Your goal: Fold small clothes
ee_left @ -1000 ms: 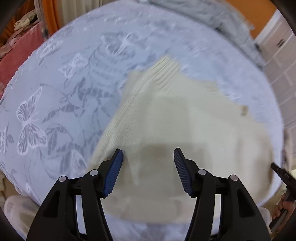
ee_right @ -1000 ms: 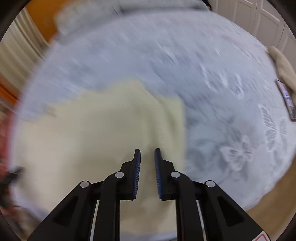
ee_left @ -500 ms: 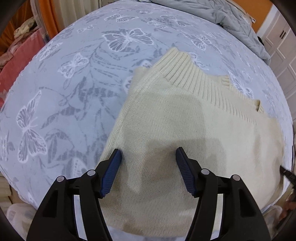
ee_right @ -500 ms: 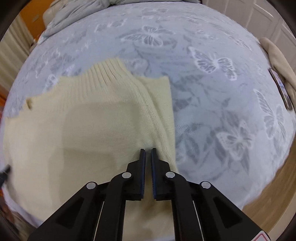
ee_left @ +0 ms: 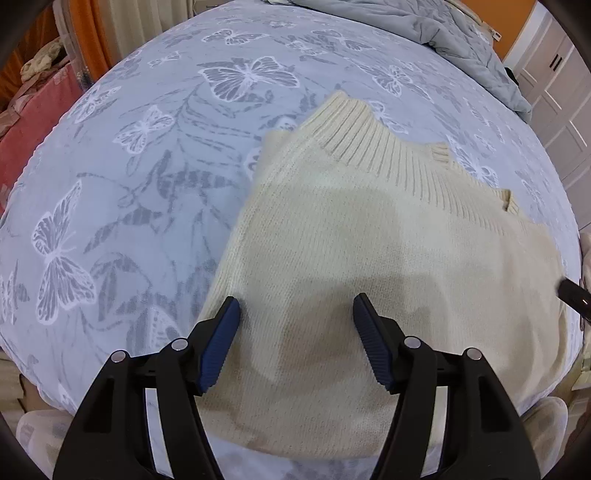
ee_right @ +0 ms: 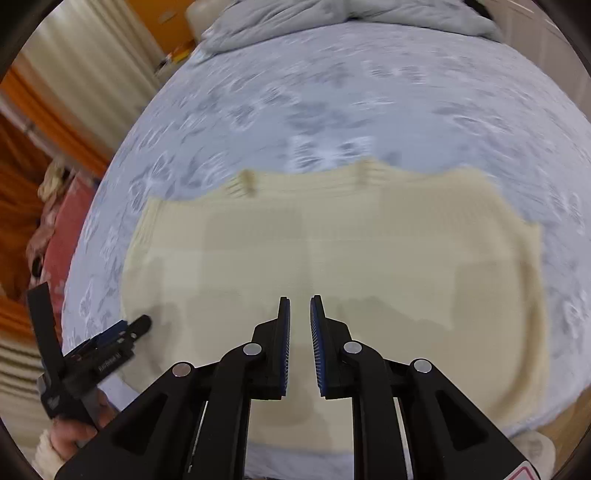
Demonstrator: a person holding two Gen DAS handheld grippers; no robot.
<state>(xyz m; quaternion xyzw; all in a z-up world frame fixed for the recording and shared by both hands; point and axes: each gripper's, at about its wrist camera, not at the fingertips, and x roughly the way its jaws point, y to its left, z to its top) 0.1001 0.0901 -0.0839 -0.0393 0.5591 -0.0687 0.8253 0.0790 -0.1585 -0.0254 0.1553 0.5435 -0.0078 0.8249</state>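
A cream knit sweater (ee_left: 369,229) lies flat on the bed, its ribbed collar (ee_left: 369,140) pointing to the far side. My left gripper (ee_left: 295,306) hovers open just over the sweater's left edge, with nothing pinched between its blue pads. In the right wrist view, which is blurred by motion, the sweater (ee_right: 332,251) fills the middle. My right gripper (ee_right: 300,306) hangs above its centre, the jaws a narrow gap apart and holding nothing. The left gripper (ee_right: 122,328) shows at the sweater's left edge, held by a hand (ee_right: 74,432).
The bed sheet (ee_left: 147,166) is blue-grey with white butterflies. A rumpled grey duvet (ee_left: 424,22) lies at the far end. A red cloth (ee_left: 29,122) and orange curtains are to the left, and white cupboard doors (ee_left: 554,92) to the right.
My right gripper has swung left from the sweater's right edge to above its middle and lifted a little. Its jaws parted slightly. The left gripper stayed in place.
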